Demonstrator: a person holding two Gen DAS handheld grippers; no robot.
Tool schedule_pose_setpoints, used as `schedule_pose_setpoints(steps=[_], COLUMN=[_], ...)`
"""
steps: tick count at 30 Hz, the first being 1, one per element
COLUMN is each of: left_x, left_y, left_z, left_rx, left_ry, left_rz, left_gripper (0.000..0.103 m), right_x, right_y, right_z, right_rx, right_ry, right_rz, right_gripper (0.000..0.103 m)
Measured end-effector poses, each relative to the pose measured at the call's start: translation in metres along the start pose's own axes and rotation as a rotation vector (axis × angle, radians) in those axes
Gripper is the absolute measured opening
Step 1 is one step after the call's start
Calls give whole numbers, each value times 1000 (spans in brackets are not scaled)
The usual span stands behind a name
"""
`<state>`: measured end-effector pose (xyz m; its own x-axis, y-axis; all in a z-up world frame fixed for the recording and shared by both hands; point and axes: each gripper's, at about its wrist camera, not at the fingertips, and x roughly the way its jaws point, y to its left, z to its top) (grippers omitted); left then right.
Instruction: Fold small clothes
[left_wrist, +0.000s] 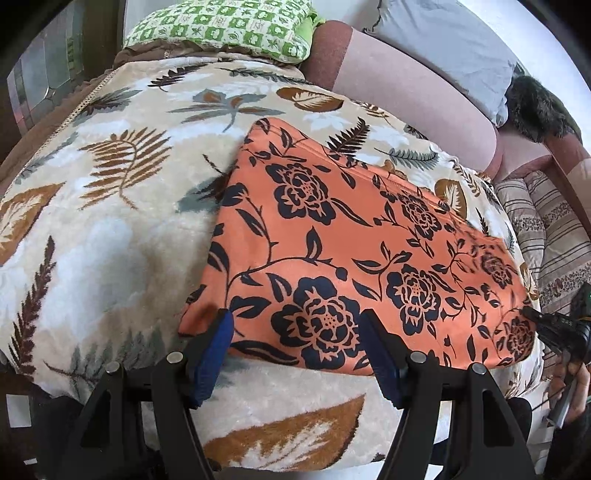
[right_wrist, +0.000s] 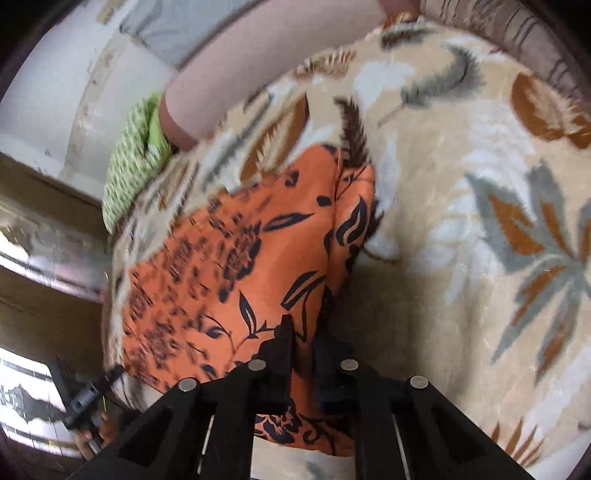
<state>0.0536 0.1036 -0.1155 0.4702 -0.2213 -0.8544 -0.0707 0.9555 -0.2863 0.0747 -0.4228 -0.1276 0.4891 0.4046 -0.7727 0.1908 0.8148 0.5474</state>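
Left gripper (left_wrist: 295, 332) closest to lens, black frame, blue-padded fingers (left_wrist: 212, 354) spread wide, nothing between them, tips hanging over the near hem of the orange garment (left_wrist: 351, 240). Garment is thin smooth cloth, orange with a black rose-and-vine print, lying flat in a rough four-sided shape with a stitched seam along its far edge; no big wrinkles in the left wrist view. It lies on a plush blanket (left_wrist: 110, 229), cream fleece with brown, grey and white fern and leaf pattern, fuzzy nap, covering the whole bed surface. Right gripper (right_wrist: 304, 343) sits at the garment's other near corner, black fingers drawn nearly together with orange fabric passing right at them; looks pinched on the cloth, and the fabric bulges up in a fold just beyond the tips. Right wrist view is motion-blurred. Beyond the garment: green-and-white checked pillow (left_wrist: 229, 29), pinkish bolster (left_wrist: 413, 92), grey pillow (left_wrist: 450, 40), dark furry item (left_wrist: 535, 110). Striped bedding (left_wrist: 546, 229) to the garment's right side. Pale wall (right_wrist: 66, 74) behind the pillows.
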Motion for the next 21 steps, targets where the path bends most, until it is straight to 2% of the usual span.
schedule_pose_setpoints(steps=[3, 5, 6, 7, 12, 14, 16, 18, 21], left_x=[-3, -2, 0, 3, 5, 6, 7, 6, 8], left_y=[5, 6, 6, 6, 1, 0, -1, 0, 2], left_z=[-1, -2, -1, -1, -2, -3, -5, -5, -6], left_rx=[-10, -6, -3, 0, 9, 13, 17, 19, 14], left_ry=[-4, -2, 6, 15, 16, 19, 23, 20, 25], left_rz=[0, 3, 8, 10, 1, 0, -1, 2, 0], left_gripper=[71, 71, 71, 71, 71, 71, 71, 71, 71], right_x=[13, 19, 17, 13, 3, 3, 3, 4, 4], right_y=[-20, -39, -44, -45, -19, -16, -20, -32, -37], right_z=[-19, -29, -31, -31, -29, -32, -39, -44, -49], right_rx=[69, 137, 163, 165, 38, 8, -15, 32, 44], right_ry=[40, 32, 13, -3, 23, 21, 24, 35, 44], right_rz=[-77, -7, 13, 19, 69, 28, -49, -90, -78], right_gripper=[8, 9, 17, 22, 22, 22, 6, 6, 9])
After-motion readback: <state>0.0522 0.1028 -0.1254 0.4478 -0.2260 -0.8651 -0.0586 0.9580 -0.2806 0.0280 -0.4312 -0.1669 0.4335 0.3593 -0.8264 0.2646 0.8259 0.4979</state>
